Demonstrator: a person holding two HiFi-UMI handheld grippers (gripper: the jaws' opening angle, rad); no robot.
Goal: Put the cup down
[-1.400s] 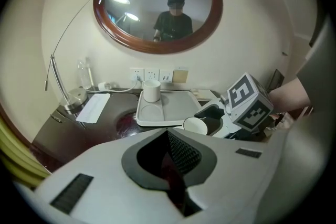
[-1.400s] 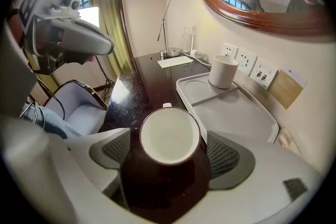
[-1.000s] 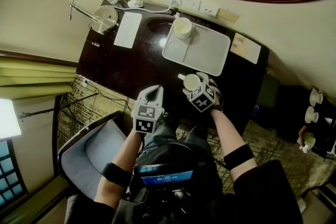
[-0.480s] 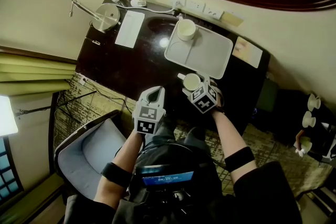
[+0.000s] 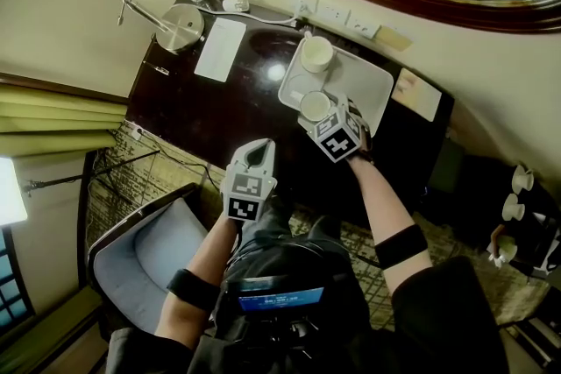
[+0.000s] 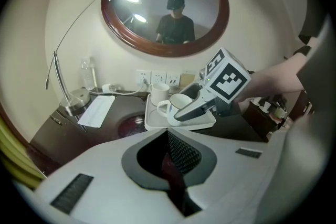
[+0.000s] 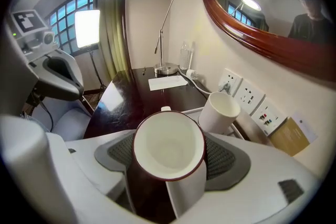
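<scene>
Since a moment ago, the right gripper (image 5: 321, 113) has carried the cup (image 5: 315, 106) from the near edge of the dark desk (image 5: 210, 114) to a spot over the white tray (image 5: 366, 85). Its fingers squeeze the cup on both sides and hold it upright (white inside, with a dark red rim). I cannot tell if the cup touches the tray. Just past those fingertips, a little to the right, a second white cup (image 7: 219, 112) stands on the tray. The left gripper (image 5: 255, 152) has stayed put at the desk's near edge. Its fingers are shut tight together with nothing between them.
</scene>
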